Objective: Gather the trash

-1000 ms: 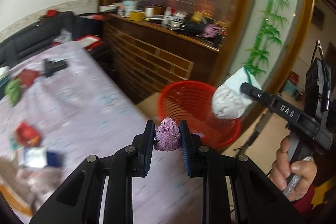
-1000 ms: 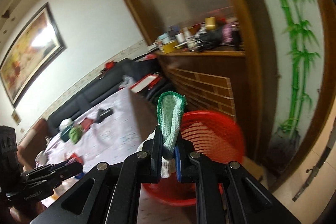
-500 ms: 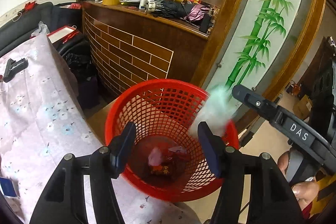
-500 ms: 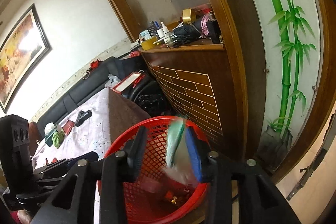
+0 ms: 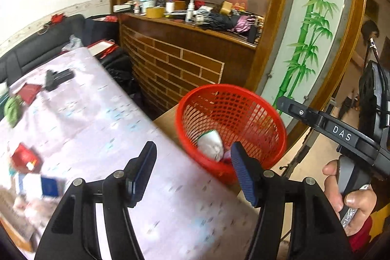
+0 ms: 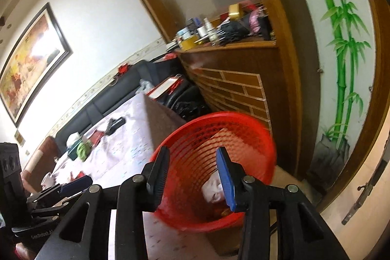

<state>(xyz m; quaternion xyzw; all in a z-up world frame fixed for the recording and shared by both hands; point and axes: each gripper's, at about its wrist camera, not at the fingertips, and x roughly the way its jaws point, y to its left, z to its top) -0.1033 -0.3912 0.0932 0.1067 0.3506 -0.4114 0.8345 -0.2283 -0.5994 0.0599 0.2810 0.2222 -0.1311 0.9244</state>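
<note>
Red basket [image 5: 231, 111] with white wad [image 5: 210, 145] inside; both grippers' jaws wide apart, empty.

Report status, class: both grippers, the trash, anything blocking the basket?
Left gripper open, empty. Right gripper open, empty. White wad lies inside red basket. Nothing blocks its mouth.
</note>
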